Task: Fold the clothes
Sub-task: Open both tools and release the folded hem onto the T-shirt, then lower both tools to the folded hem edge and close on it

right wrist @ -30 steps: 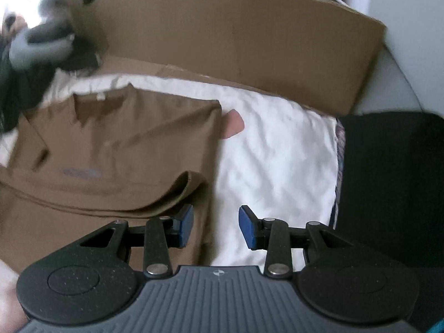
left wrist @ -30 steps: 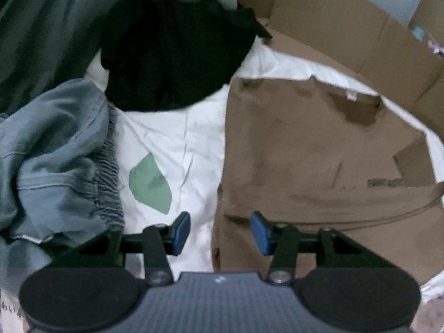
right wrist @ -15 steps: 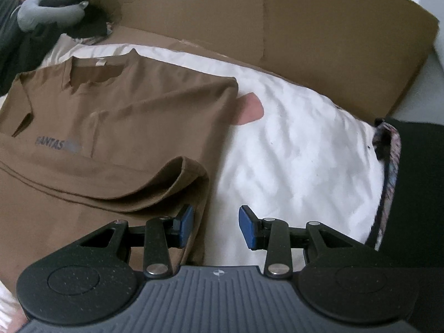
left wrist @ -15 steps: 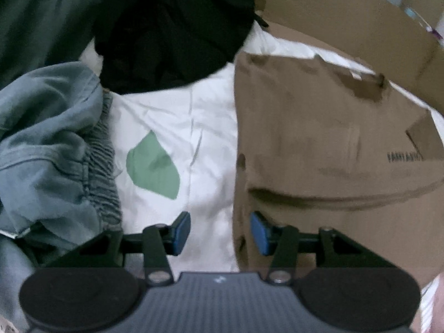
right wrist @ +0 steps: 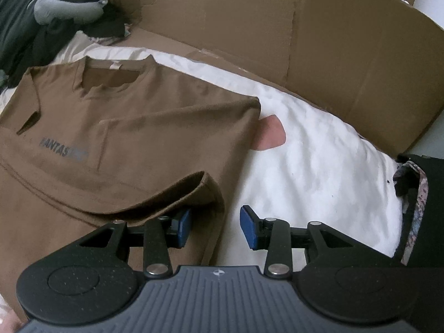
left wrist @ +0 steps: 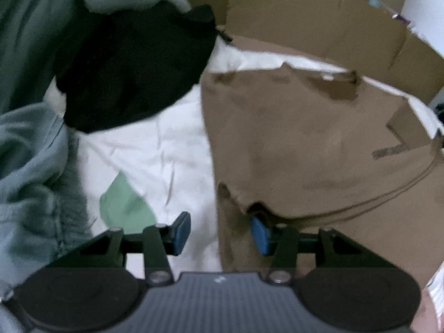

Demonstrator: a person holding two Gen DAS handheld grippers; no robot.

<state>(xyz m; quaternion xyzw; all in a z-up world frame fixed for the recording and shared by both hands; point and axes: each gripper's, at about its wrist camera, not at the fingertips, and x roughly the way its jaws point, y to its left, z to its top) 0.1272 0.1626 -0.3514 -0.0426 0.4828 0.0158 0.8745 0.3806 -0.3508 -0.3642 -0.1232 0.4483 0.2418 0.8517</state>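
1. Brown T-shirt (right wrist: pixel 144 127) lies flat, front up, on a white sheet (right wrist: pixel 310 166), neckline toward the cardboard wall (right wrist: pixel 305 27). The lower part is already turned up over the chest, making a raised folded edge that runs across the shirt in both views.
2. Handling, as a judgement: thin knit, light, limp, not slippery. It will drape and sag from whatever point is pinched, and a single pinch will drag the layers askew. Nothing fragile here.
3. Where to grip: the two side ends of the folded edge, taking both layers together, one gripper at each end so the fold lifts evenly. The left end shows a small pucker (left wrist: pixel 249 205) just beyond the left gripper; the right end is a rounded roll of cloth (right wrist: pixel 205 183).
4. Left gripper (left wrist: pixel 220 233): pitched steeply down at the shirt's left margin. Fingers spread; one pad over bare sheet, the other at or just under the lip of the fold. Shirt edge lies between them, no squeeze visible. This view is blurred, so contact is uncertain.
5. Right gripper (right wrist: pixel 215 227): same steep downward pitch at the shirt's right margin. Fingers spread, nothing pinched; the inner pad tucks beneath the rolled fold, the outer pad hangs over white sheet.
6. Nearby clutter: black garment (left wrist: pixel 133 72) and grey-blue garment (left wrist: pixel 30 172) off the shirt's left side, well apart from the grip points.
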